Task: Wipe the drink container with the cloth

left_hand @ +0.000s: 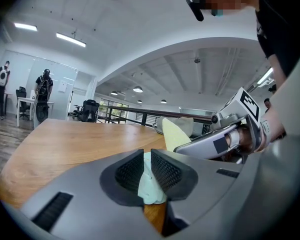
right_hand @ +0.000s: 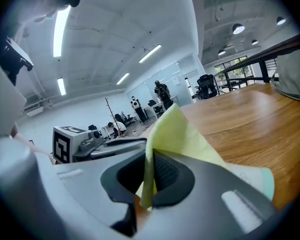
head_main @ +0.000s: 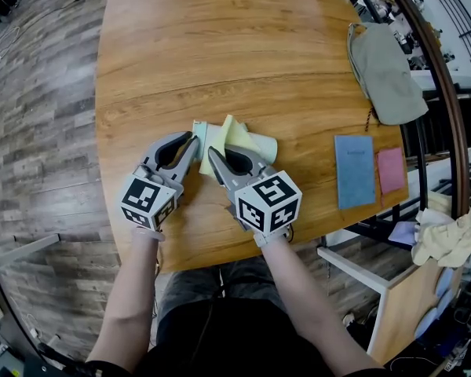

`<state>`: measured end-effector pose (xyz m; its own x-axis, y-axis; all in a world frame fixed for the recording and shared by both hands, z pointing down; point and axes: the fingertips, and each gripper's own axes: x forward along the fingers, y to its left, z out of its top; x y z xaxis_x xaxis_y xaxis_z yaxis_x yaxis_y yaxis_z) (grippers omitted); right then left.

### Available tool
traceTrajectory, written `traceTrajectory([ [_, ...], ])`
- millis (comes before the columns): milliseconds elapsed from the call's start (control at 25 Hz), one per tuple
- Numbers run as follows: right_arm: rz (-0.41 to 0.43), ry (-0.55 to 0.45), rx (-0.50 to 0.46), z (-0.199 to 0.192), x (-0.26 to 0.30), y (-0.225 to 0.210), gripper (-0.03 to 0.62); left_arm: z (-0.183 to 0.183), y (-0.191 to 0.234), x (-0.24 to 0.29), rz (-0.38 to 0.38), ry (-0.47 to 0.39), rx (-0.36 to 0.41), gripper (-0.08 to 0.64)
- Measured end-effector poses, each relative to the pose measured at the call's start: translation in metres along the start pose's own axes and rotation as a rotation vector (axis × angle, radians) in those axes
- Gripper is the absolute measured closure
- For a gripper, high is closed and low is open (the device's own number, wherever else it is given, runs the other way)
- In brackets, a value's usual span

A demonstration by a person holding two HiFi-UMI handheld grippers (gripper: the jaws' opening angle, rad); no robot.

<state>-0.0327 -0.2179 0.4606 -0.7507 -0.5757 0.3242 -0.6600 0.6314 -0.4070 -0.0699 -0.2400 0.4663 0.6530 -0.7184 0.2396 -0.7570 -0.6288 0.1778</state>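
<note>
head view, drink container (head_main: 263, 144): pale green, lying on its side near the middle of the wooden table's (head_main: 220, 45) front edge.
head view, cloth (head_main: 232, 134): yellow, draped over the container's middle.
left gripper view, left gripper (left_hand: 147, 170): jaws nearly together, pads pressed on the container's (left_hand: 151, 189) pale green end.
right gripper view, right gripper (right_hand: 150, 173): jaws pinched on a fold of the cloth (right_hand: 182, 134), which stands up between them; the container (right_hand: 257, 178) lies just beyond.

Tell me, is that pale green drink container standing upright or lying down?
Lying down: the drink container stretches sideways along the table, left claw pinching one end, yellow cloth draped over it.
</note>
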Motion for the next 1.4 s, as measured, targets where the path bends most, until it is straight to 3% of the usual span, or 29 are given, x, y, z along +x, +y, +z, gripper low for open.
traceTrajectory([
  [440, 0.007, 0.033, -0.049, 0.001, 0.012, -0.001, 0.577, 0.006, 0.006, 0.009, 0.022, -0.021, -0.022, 0.529],
  [1040, -0.182, -0.027, 0.018, 0.007, -0.045, -0.078, 0.577, 0.013, 0.012, 0.026, 0.022, -0.023, -0.046, 0.537],
  [1400, -0.229, -0.048, 0.017, 0.01, -0.051, -0.103, 0.577, 0.0, 0.01, 0.012, -0.016, 0.029, -0.019, 0.522],
])
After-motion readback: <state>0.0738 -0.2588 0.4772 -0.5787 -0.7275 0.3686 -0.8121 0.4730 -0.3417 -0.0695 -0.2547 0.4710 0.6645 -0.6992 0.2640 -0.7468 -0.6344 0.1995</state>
